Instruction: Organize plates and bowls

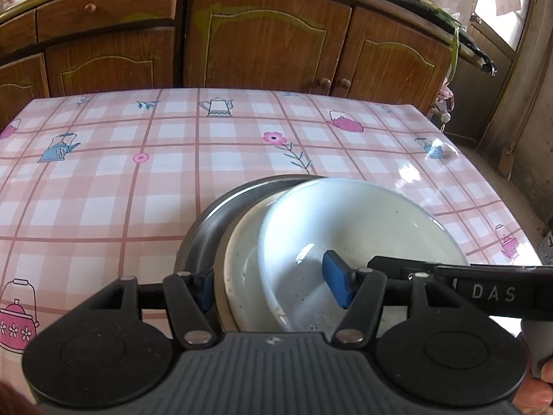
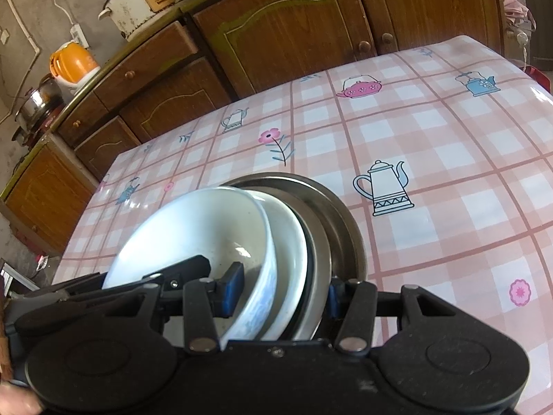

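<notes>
Leaning into one another like slipped cards, the white bowl [image 1: 363, 228] sits tilted inside a speckled plate [image 1: 242, 259], which nests in a dark metal pan [image 1: 207, 221] on the checked tablecloth [image 1: 103, 180] near its front edge, a stack seemingly gathered so it can be squared up or lifted as one. The left gripper [image 1: 273, 285] straddles the stack's rims, one blue pad inside the bowl and the other outside the pan, clamped across all three. The right gripper [image 2: 281, 288] grips likewise from the other side, probably to share the weight and keep the dishes from sliding.
</notes>
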Demonstrator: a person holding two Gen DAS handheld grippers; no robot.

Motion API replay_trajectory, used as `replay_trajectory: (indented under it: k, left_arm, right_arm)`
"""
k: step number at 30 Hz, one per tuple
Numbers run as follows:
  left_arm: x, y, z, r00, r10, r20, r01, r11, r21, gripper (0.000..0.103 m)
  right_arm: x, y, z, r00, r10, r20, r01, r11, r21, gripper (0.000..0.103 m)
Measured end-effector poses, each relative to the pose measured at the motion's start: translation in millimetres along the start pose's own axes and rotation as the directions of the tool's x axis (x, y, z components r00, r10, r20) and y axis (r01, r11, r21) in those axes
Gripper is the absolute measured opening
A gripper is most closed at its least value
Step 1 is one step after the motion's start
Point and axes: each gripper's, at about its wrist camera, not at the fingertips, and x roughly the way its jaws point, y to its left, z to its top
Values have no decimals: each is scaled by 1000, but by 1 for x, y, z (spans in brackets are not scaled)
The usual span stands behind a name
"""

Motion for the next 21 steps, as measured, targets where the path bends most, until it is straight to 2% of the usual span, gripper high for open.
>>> replay_trajectory:
  k: [5, 8, 15, 21]
  left_arm:
    - [3, 3, 0, 1000, 2, 10, -2, 1000, -6, 64]
    - [2, 0, 0, 999, 36, 36, -38, 999, 38, 64]
    - [2, 0, 2, 999, 36, 39, -38, 998, 55, 63]
    - [-2, 3, 3, 998, 58, 40, -60, 997, 56, 59]
  right_arm:
    - [4, 1, 2, 1000, 2, 6, -2, 1000, -7, 56]
    - [5, 5, 4, 1000, -2, 15, 3, 1000, -31, 56]
    - [7, 1, 6, 1000, 0, 6, 0, 1000, -4, 57]
    - [-4, 1, 9, 996, -77, 47, 78, 997, -19, 62]
